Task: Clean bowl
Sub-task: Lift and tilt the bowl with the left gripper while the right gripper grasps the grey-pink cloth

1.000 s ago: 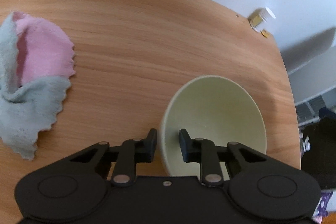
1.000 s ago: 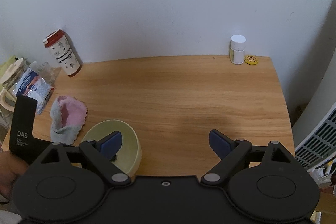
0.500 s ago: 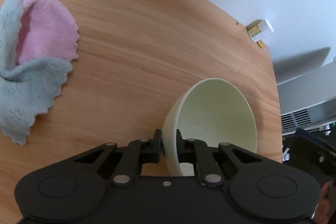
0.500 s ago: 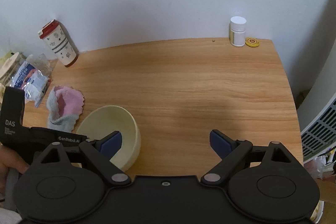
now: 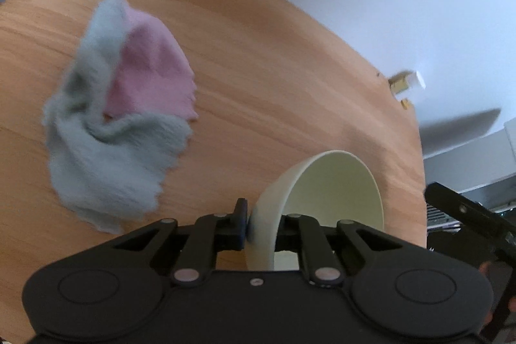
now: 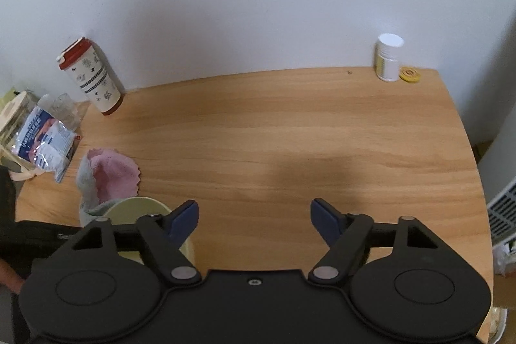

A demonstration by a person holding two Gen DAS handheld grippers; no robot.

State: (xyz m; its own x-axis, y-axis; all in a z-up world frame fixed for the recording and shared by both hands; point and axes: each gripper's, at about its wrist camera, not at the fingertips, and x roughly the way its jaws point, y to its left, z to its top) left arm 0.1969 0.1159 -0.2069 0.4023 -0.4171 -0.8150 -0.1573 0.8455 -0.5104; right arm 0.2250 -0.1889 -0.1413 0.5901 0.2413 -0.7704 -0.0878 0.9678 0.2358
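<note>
- Gripping the rim of the pale yellow-green bowl (image 5: pixel 335 199), the left gripper (image 5: pixel 262 226) has its jaws closed on the bowl wall, one finger outside and one inside, at the lower centre of the left wrist view.
- The bowl is tilted, its opening turned toward the right side of that frame; whether its base touches the wooden table (image 5: pixel 264 79) cannot be told.
- In the right wrist view the bowl (image 6: pixel 135 208) shows at the lower left, partly hidden behind the right gripper's own finger.
- The right gripper (image 6: pixel 253 216) has its blue-padded jaws spread wide with nothing between them, hanging over bare wood at the lower centre of its frame.
- A crumpled pink and grey cloth (image 5: pixel 119 118) lies on the table at the left of the left wrist view, just beside the bowl; it looks blurred there.
- In the right wrist view the cloth (image 6: pixel 106 176) sits just above the bowl at the left.
- A white cup with a red lid (image 6: pixel 92 76) stands against the wall at the upper left, with a plastic packet (image 6: pixel 45 141) below it at the left edge.
- A white pill bottle (image 6: pixel 388 57) and a small yellow disc (image 6: pixel 409 73) sit at the table's upper right corner.
</note>
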